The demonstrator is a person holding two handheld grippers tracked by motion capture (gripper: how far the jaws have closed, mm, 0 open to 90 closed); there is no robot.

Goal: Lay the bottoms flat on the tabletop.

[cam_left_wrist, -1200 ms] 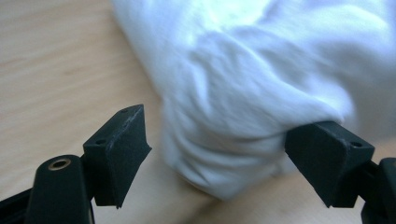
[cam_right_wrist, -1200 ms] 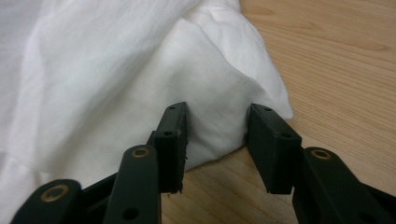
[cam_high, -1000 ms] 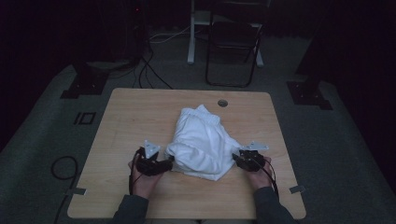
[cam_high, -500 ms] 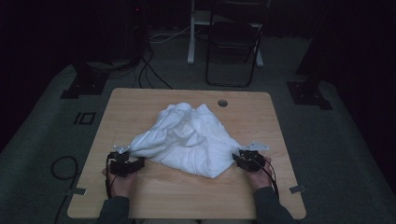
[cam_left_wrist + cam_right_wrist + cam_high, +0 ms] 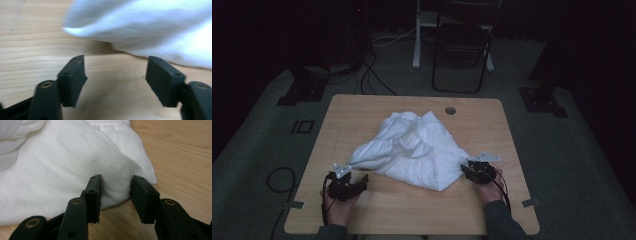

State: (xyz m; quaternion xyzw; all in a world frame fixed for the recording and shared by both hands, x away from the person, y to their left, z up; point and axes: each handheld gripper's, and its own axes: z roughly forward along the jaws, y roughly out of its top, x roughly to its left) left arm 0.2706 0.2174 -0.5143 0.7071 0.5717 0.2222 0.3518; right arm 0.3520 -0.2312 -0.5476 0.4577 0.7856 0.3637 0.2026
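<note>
A crumpled white cloth lies in the middle of the wooden table, one corner drawn out toward the front left. My left gripper rests on the table just in front of that corner. Its jaws stand open and have just been closing, with bare wood between them. In the left gripper view the cloth lies beyond the fingertips. At the cloth's front right corner my right gripper is shut on a fold of the cloth, which bulges between its pads.
A round cable hole sits near the table's far edge. Behind the table stands a dark folding chair. Black stand bases and a looped cable lie on the floor at either side.
The cloth's left corner was pulled out to the left, spreading the heap wider. That corner now lies free ahead of the left gripper. The right gripper has kept still.
</note>
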